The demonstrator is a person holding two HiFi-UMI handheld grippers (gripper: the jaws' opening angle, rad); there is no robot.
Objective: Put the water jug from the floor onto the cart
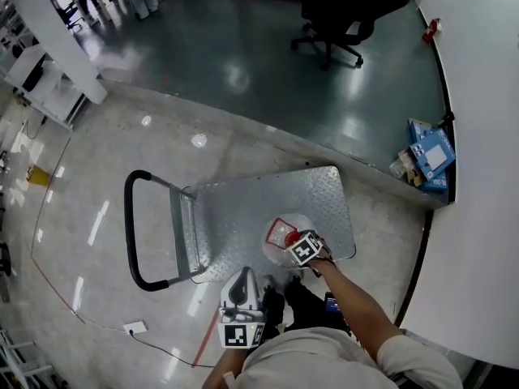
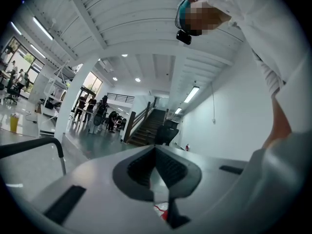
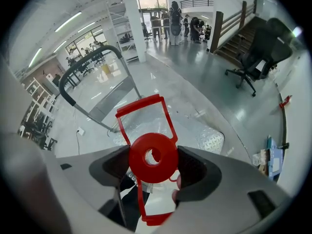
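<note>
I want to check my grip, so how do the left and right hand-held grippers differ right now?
The right hand-held gripper is shut on the water jug at its red cap; the left hand-held gripper is shut on nothing. The right one reaches out over the cart; the left one sits close to the person, off the cart. Both carry a marker cube.

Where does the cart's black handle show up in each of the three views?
Head view: cart handle, left of centre.
Left gripper view: handle, low at the left edge.
Right gripper view: handle, upper left.
Shared landmark: black office chair, seen in all three.
</note>
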